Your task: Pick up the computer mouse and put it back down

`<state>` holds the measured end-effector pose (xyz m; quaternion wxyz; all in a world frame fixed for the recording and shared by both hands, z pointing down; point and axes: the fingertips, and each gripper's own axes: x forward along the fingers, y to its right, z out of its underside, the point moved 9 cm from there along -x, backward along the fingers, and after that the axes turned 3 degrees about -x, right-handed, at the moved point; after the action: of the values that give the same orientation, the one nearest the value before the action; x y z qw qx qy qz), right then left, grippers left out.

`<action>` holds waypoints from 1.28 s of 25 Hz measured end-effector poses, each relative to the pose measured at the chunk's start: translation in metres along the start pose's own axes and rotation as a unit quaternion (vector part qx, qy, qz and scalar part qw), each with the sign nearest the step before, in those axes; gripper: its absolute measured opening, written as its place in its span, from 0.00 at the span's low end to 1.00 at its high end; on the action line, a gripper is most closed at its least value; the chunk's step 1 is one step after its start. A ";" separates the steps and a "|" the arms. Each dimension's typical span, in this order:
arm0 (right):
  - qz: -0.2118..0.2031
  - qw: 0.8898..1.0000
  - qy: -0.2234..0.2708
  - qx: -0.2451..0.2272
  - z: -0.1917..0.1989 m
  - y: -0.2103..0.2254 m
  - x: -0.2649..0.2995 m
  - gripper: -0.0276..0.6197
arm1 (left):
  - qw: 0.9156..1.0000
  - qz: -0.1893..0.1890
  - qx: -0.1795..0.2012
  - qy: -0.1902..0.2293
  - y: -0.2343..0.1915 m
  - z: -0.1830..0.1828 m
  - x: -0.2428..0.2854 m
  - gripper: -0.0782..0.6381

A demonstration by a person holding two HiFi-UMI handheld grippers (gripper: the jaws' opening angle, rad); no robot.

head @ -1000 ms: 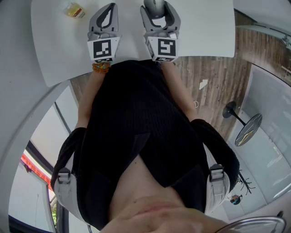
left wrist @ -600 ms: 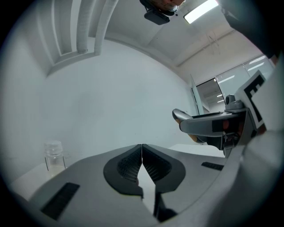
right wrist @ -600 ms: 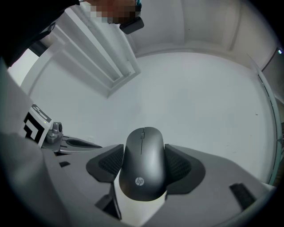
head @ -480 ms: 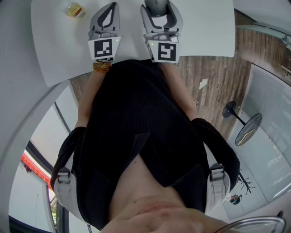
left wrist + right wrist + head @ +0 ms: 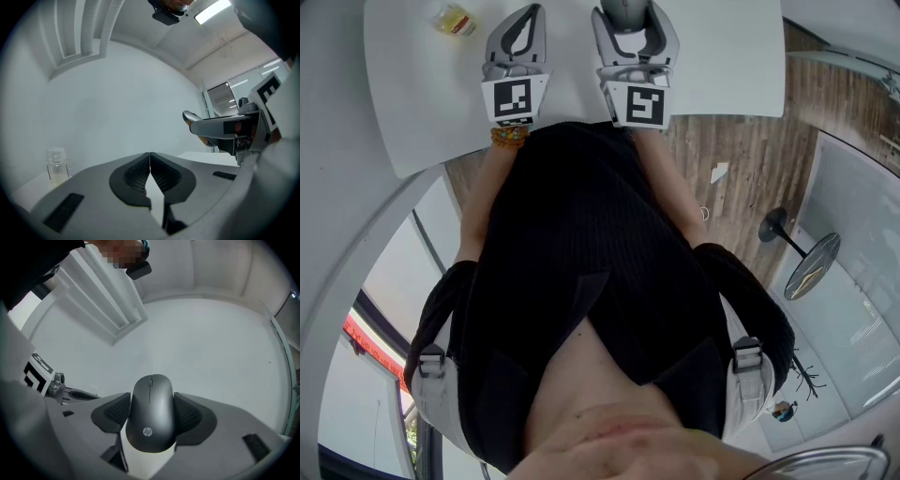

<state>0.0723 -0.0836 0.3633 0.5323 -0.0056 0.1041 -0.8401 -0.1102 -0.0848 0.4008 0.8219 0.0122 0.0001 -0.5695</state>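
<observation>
Person's black ribbed top [image 5: 581,281] is filling most of the head view; wood-plank floor [image 5: 741,169] is showing at right. White, smooth, round-cornered table [image 5: 712,66] is lying at the far side.

Both grey plastic grippers are reaching over the table's near edge, side by side.
- Right gripper [image 5: 625,9]: jaws are pinching the mouse [image 5: 152,413] by its two long sides, with the cross-hatched pads [image 5: 187,416] pressing on it. The mouse is dark grey, matte and egg-shaped, with its logo end toward the camera. It is sitting over the far middle of the table. The left gripper view is showing it raised off the surface.
- Left gripper [image 5: 149,168]: jaws are pressing together, with nothing between them.

Small clear jar [image 5: 56,164] is standing on the table's far left, well apart from both grippers. Orange beaded bracelet [image 5: 508,138] is circling the left wrist.
</observation>
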 end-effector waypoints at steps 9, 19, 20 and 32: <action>0.001 1.000 -0.002 0.003 0.000 0.000 -0.001 0.48 | 1.000 0.002 -0.001 -0.001 0.001 0.001 0.000 0.13; -0.001 1.000 -0.006 0.000 0.001 0.000 0.000 0.48 | 1.000 0.000 -0.002 -0.001 0.000 0.001 0.000 0.13; -0.002 1.000 -0.006 0.000 0.002 0.000 0.000 0.48 | 1.000 0.000 -0.002 -0.001 0.000 0.001 0.000 0.13; -0.001 1.000 -0.021 0.009 0.007 0.001 0.001 0.48 | 1.000 0.000 -0.003 -0.003 -0.001 0.001 0.000 0.13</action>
<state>0.0739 -0.0866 0.3700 0.5338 -0.0185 0.0857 -0.8411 -0.1111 -0.0848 0.4018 0.8217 0.0082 -0.0009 -0.5699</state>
